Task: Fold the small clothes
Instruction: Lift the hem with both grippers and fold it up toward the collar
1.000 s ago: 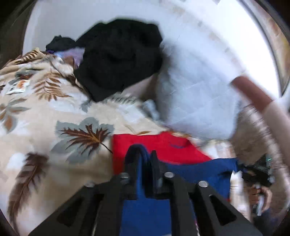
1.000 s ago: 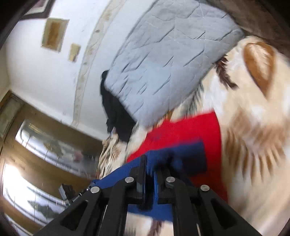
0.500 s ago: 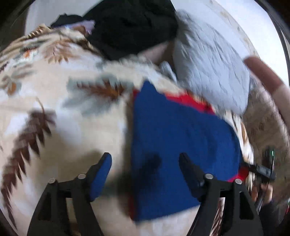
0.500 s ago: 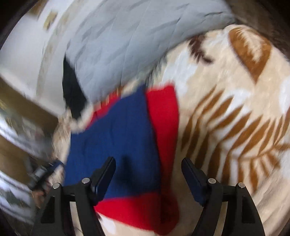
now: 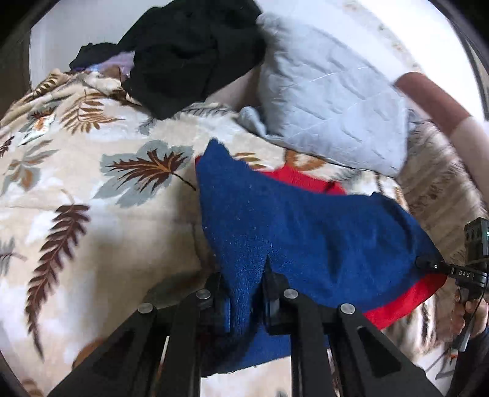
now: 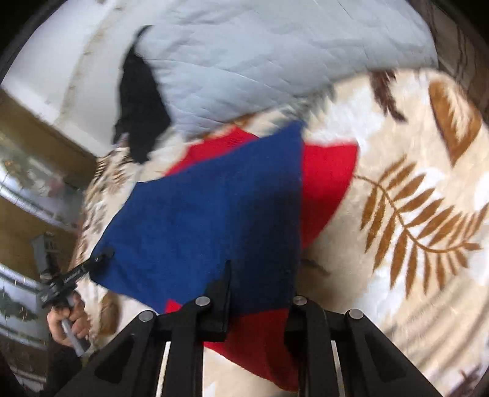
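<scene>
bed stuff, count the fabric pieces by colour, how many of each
blue cloth: 1
red cloth: 1
black clothes pile: 1
grey quilted pillow: 1
leaf-print blanket: 1
total: 5

A bed fills both views, covered by a cream blanket printed with brown and grey-blue leaves. A pale grey quilted pillow leans at its head, with a heap of black clothing beside it. Behind them rises a plain white wall. In the right wrist view, a wooden-framed glass panel stands at the left, catching bright daylight.
</scene>
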`<state>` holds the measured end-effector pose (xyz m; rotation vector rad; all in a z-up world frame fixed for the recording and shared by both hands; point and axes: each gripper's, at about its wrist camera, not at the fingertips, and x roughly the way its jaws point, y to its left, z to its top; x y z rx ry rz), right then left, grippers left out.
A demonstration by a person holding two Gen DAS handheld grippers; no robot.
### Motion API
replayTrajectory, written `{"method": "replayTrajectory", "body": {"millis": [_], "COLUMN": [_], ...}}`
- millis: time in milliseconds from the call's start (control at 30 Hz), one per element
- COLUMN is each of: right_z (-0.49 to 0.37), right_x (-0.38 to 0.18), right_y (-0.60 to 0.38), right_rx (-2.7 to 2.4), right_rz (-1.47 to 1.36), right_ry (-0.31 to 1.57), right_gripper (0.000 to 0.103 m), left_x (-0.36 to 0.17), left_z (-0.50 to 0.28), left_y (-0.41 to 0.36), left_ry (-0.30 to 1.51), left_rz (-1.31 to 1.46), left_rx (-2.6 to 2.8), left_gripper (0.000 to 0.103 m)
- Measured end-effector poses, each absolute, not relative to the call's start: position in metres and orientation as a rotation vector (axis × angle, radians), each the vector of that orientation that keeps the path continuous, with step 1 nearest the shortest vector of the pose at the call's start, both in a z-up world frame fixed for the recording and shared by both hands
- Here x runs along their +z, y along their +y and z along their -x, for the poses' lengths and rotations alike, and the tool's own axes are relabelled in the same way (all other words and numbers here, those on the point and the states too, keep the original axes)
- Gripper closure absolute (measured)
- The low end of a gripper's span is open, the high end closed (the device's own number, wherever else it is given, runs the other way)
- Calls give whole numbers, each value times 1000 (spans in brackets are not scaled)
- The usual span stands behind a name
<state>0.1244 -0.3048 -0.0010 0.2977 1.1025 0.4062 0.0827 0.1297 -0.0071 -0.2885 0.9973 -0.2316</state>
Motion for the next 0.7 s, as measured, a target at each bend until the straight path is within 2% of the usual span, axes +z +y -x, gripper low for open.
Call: {"method": "replayTrajectory", "body": {"millis": [67,133,200,233,267,300,333,400,467,700], "right_z": [-92,-57,-19,-4,8,23,33,41,38,-38], "right_x": [12,0,-40,-68,-92,-91,-85,-69,-47,-24], "right_y": [-308,-313,-326,-332,-339,-348,-354,-362,-364,-338], "right_rx": [423,424,382,359,340,365,359,336,332,307], "right_rz": [-295,-307,-351,-366,-392,-442,-449,-477,-461,-348], "right_ry": [1107,1136,1200,1249,1282,1151,1098,1072,1000,933], "right_gripper": [83,81,70,62,49,50,48,44,42,42], "left_x": [-9,-42,-87,-98,-93,-87,-79,-56,-43,-51], "left_z": [-54,-24,-9,-1,4,3,3,-2,-12,-67], "left_y": [131,130,133,141,151,157,163,172,174,163], "left_ry": [1029,1123,1228,1189,1140,1153,1149,1065,1022,1013], "left_rz": [284,283,265,300,348,363,372,372,357,387], "left_rx": [-278,-298,-281,-289,-306,-287,-255,-228,-232,-250], "left_gripper": [86,82,78,77,73,71,66,64,56,56]}}
